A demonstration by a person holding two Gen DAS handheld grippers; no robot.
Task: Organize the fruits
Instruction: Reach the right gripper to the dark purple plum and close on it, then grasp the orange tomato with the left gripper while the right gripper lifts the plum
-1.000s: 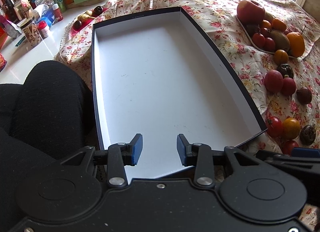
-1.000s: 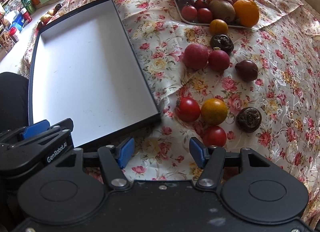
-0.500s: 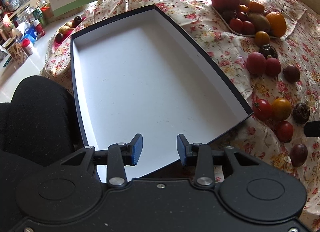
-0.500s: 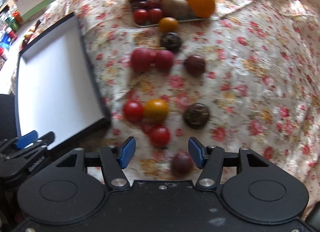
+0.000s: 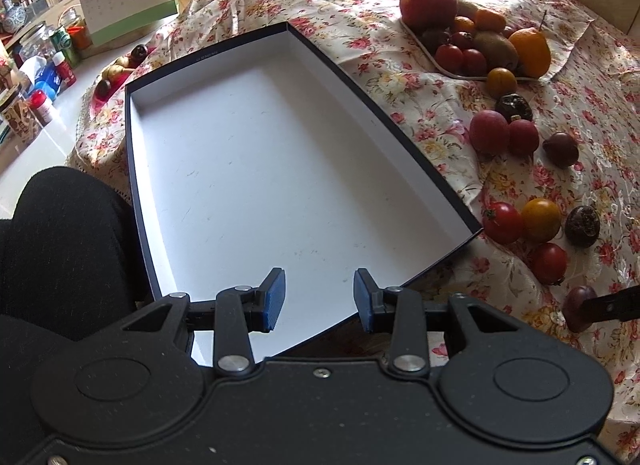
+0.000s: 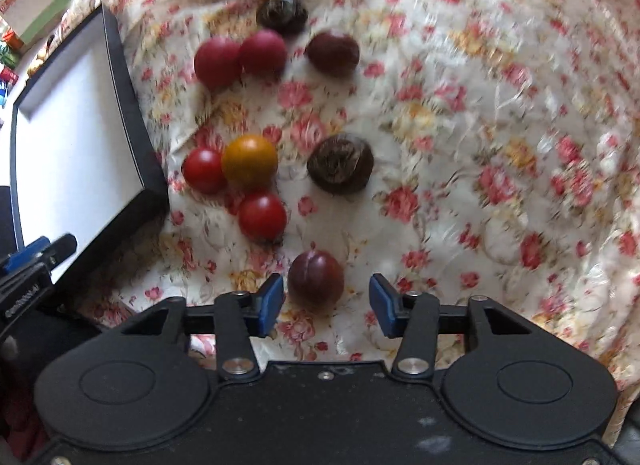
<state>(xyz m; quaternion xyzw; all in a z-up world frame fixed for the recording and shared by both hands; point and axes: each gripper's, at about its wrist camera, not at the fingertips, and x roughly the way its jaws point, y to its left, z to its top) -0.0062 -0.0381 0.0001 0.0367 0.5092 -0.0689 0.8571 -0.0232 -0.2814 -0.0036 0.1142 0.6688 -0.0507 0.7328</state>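
Note:
A shallow dark box [image 5: 404, 137] with a bare white floor lies on the floral cloth; it also shows in the right wrist view [image 6: 124, 77]. My left gripper [image 5: 319, 299] is open and empty over the box's near end. My right gripper [image 6: 326, 303] is open, with a dark plum [image 6: 316, 279] on the cloth just ahead between its fingers, untouched. The same plum [image 5: 576, 307] shows in the left wrist view beside a right finger. Loose tomatoes [image 6: 262, 215], an orange fruit [image 6: 250, 161] and dark passion fruits [image 6: 340, 163] lie beyond it.
A white plate [image 5: 452, 73] piled with an apple, kiwi, orange and small tomatoes sits at the back right. A desk calendar [image 5: 128, 5], jars and bottles stand at the far left. A black-clad leg [image 5: 60, 233] is left of the box.
My right gripper has moved right and forward over the cloth, bringing the dark plum between its open fingers. The left gripper has shifted a little over the box. Both remain open.

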